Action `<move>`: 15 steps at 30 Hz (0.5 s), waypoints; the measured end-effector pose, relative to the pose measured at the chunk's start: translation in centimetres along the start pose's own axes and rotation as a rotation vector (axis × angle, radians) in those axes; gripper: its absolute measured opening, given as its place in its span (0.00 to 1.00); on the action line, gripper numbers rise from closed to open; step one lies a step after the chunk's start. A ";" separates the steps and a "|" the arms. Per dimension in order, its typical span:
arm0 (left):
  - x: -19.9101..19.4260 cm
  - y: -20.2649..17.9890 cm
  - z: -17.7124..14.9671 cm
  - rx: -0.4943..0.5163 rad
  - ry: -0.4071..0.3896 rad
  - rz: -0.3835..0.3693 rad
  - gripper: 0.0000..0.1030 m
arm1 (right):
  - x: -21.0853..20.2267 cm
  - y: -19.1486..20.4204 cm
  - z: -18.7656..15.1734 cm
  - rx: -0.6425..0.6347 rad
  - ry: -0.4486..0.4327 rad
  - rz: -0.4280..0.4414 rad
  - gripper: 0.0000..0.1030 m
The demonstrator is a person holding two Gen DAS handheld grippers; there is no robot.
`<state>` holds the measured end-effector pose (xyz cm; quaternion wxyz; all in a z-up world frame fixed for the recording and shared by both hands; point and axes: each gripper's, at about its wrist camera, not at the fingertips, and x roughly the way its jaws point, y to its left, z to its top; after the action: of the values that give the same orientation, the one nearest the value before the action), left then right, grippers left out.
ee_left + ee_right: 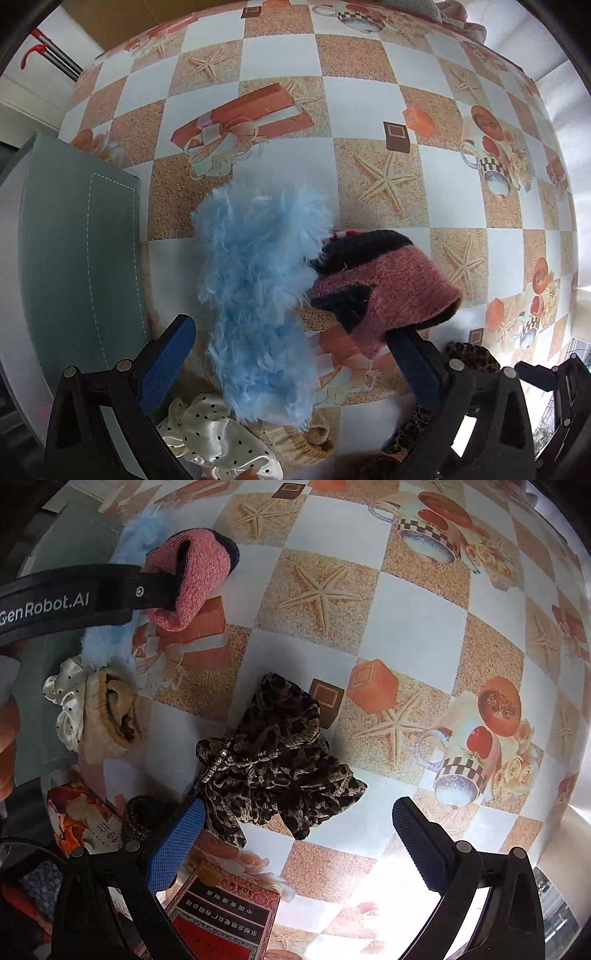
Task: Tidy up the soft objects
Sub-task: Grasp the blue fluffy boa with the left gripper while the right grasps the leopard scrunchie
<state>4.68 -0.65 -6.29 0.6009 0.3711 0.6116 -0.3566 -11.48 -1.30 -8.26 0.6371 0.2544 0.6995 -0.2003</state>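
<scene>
Progress looks early to me: most of the soft things lie loose on the surface (369,99), and I see no finished pile.

My left gripper (295,354) has its fingers spread wide. The right one has the pink sock (399,291) hooked over its tip, so the sock hangs off it, not pinched between the two. The right-wrist view confirms this: the sock (192,579) is draped over the end of that black finger. The blue fluff (258,295) lies just beside the sock, touching it, and runs down between my spread left fingers. Near the bottom of the left view sits a white polka-dot scrunchie (218,439), close to the teal box (81,258) at the left edge. Whether anything is already in that box I cannot tell.

My right gripper (299,834) is also spread wide and holds nothing. The leopard scrunchie (277,764) lies on the surface between and just ahead of its fingers, its near edge touching the left blue pad. A tan sock (110,716) sits beside the polka-dot scrunchie (66,698), well to the left.

I judge the box to be the likely destination, so the sock, fluff, both scrunchies and tan sock all remain to be placed.
</scene>
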 end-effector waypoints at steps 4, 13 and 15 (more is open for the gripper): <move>1.5 -0.5 -0.5 -0.007 0.030 -0.061 1.00 | 1.4 0.9 0.3 -0.041 -0.030 -0.048 0.99; -0.9 -7.3 -3.4 0.162 -0.030 -0.157 1.00 | 1.8 -9.0 -5.9 0.269 -0.015 -0.108 0.99; -3.0 -6.4 -3.8 0.163 -0.087 -0.127 1.00 | 1.1 -11.7 -7.9 0.362 -0.019 -0.081 0.99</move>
<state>-2.74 -0.36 -3.28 0.5710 0.3631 0.5762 -0.4584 -24.97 -5.69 -9.03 0.5789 0.3345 0.6557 -0.3507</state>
